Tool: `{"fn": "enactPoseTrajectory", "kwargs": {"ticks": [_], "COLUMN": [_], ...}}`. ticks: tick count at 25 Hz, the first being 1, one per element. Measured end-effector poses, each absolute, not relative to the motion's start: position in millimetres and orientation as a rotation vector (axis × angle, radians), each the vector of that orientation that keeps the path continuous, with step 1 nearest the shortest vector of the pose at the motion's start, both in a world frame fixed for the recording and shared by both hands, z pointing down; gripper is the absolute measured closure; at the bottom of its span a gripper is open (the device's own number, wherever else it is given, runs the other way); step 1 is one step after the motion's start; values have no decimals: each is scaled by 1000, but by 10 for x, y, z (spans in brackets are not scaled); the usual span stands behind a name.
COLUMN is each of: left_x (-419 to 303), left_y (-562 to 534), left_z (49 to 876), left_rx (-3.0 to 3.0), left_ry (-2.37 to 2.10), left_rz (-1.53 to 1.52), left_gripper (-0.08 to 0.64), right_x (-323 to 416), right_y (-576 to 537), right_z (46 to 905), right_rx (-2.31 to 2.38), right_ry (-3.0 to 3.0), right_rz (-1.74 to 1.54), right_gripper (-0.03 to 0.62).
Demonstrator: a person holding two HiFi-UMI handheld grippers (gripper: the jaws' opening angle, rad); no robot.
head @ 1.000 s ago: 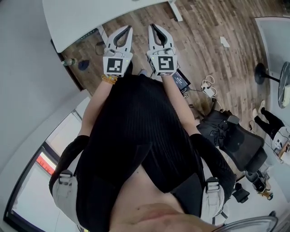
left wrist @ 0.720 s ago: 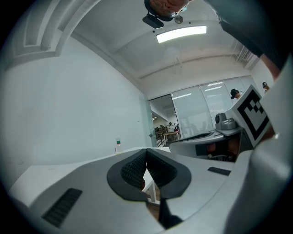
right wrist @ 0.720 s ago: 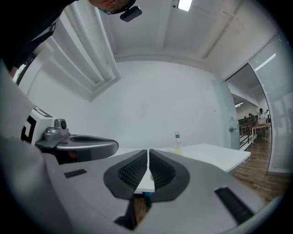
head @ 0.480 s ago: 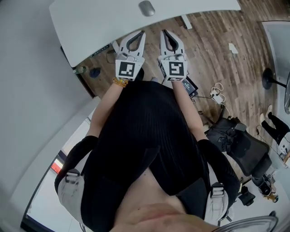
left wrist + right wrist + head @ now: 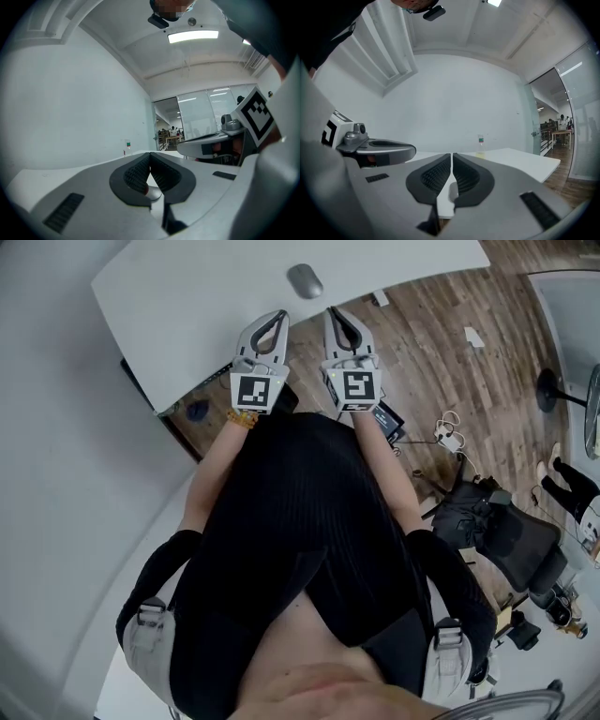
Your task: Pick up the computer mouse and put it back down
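- Torso in a black ribbed top (image 5: 300, 521) right under the head camera, filling the lower frame.
- Both forearms stretched forward, orange beaded bracelet (image 5: 242, 417) on the left wrist.
- Left gripper (image 5: 278, 316) out in front, clenched: ribbed pads (image 5: 136, 176) meeting at the tips, nothing pinched between them.
- Right gripper (image 5: 331, 312) just beside it, parallel and not touching, jaws pressed to a thin slit, equally empty-handed.
- Both pointing level, tips reaching the near edge of the white table (image 5: 178, 306).
- Computer mouse (image 5: 305, 280), grey, lying flat on that table just past the tips, roughly in line with the gap between the two grippers, near but clear of both.
- Small clear bottle (image 5: 481, 144) farther off in the right gripper view, past the tabletop against the pale wall.
- Wooden floor (image 5: 422, 334) down below, black office chair (image 5: 506, 535) off to the right, cables (image 5: 441, 427) trailing near it.
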State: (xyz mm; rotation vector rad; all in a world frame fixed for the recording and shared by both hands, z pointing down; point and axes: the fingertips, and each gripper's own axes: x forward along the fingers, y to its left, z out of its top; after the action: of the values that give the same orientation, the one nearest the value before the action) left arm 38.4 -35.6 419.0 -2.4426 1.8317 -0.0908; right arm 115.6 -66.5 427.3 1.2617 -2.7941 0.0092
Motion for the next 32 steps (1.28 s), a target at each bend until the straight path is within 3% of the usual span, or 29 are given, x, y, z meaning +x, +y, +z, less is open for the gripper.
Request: {"fn": "enactPoseTrajectory", "kwargs": {"ticks": [16, 32], "left_x": [-399, -324], "left_y": [-866, -1226], "left_z": [4250, 4767], "left_rx": [-2577, -2665], "left_ry": [1675, 1593], "left_rz": [-58, -73], "left_gripper": [548, 546], "right_x": [469, 809], "right_y": [-1109, -1321], "right_z": [4177, 4395], "right_rx": [1437, 1603], "right_ry": [-2663, -2542], "right_rz": [-33, -51], "right_gripper": [560, 560]}}
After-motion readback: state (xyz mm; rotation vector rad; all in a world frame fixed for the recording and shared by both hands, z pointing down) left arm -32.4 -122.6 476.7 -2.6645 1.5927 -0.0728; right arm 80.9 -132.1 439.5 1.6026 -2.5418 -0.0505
